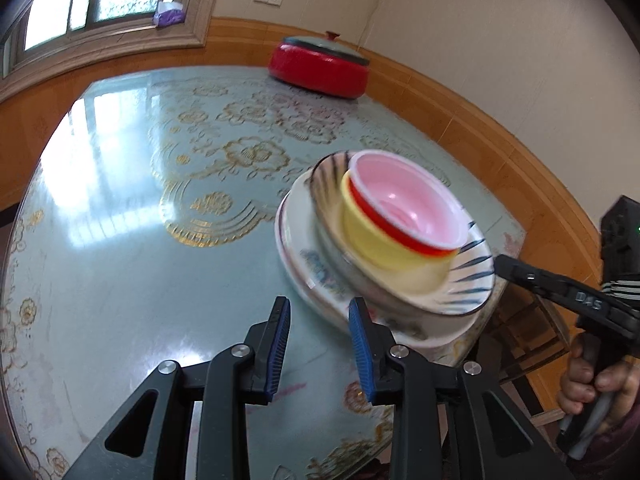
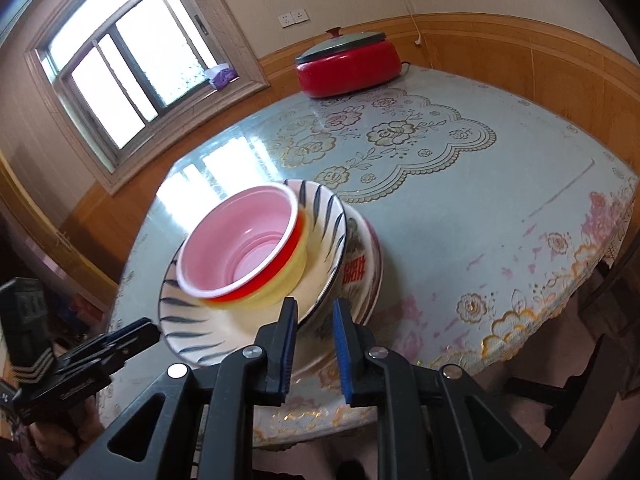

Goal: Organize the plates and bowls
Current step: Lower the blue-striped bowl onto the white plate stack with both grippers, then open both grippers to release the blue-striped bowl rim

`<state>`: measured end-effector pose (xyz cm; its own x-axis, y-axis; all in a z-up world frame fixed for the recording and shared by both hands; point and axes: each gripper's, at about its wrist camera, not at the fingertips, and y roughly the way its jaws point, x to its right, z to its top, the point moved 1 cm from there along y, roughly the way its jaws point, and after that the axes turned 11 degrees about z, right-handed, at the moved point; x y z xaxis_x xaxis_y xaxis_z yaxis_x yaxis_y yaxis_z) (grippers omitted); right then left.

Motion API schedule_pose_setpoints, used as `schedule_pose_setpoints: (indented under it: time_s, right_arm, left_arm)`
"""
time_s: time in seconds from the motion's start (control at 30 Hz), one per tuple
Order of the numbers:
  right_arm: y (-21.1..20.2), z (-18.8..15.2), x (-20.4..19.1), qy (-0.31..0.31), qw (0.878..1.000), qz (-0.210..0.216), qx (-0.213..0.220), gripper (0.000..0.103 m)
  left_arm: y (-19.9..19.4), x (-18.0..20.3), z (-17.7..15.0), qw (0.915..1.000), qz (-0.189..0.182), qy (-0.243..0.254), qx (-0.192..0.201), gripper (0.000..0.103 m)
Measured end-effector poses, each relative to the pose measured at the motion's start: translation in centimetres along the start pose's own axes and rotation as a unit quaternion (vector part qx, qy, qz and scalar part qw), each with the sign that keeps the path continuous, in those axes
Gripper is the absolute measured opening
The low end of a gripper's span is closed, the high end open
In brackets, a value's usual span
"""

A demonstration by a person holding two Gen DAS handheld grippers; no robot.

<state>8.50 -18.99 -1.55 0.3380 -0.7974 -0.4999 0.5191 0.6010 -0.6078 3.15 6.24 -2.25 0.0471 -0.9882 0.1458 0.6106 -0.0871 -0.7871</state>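
Bowls (image 1: 400, 216) nested, stack tilted, mouths toward window (image 2: 132, 68).

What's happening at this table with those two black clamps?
A person holds a gripper in each hand over the table. The dishes are already stacked near its edge: a red-rimmed pink bowl inside a yellow bowl, on a striped plate, on a white plate. Neither the left gripper nor the right gripper holds anything.

Red characters on white plate (image 2: 354, 272) side — blurred, unreadable; right gripper (image 1: 500, 266) arm lettering — mirrored, illegible.
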Motion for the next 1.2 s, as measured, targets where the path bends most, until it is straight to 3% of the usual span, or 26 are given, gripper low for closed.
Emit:
schedule_pose_setpoints:
  time_s: [0.1, 0.33, 0.47, 0.53, 0.57, 0.9, 1.2]
  right_arm:
    - [-0.2, -0.9, -0.1, 0.007, 1.0, 0.012, -0.001, 0.018]
    - [1.7, -2.6, 0.1, 0.039, 0.998, 0.028, -0.033, 0.019]
    - [2.1, -2.5, -0.4, 0.019, 0.999, 0.006, -0.025, 0.017]
    - [2.0, -2.4, -0.8, -0.003, 1.0, -0.011, -0.02, 0.011]
    - [2.1, -2.2, -0.7, -0.005, 1.0, -0.014, -0.021, 0.001]
    - [1.7, -2.8, 0.5, 0.034, 0.998, 0.033, -0.035, 0.011]
    - [2.1, -3.3, -2.1, -0.039, 0.998, -0.043, -0.035, 0.014]
  left_arm:
    - [0.7, -0.6, -0.7, 0.9998, -0.006, -0.01, -0.015, 0.03]
    - [0.7, 0.5, -0.6, 1.0, 0.003, 0.008, 0.0, 0.027]
    - [0.9, 0.8, 0.0, 1.0, -0.004, 0.008, 0.001, 0.027]
    - [0.9, 1.5, 0.1, 0.9998, -0.004, 0.017, 0.005, 0.027]
    - [1.1, 1.9, 0.0, 0.9997, -0.008, 0.023, 0.003, 0.027]
    - [0.4, 1.7, -0.3, 0.9997, -0.006, 0.02, 0.011, 0.028]
    - [-0.5, 1.3, -0.8, 0.9994, 0.017, 0.023, 0.017, 0.031]
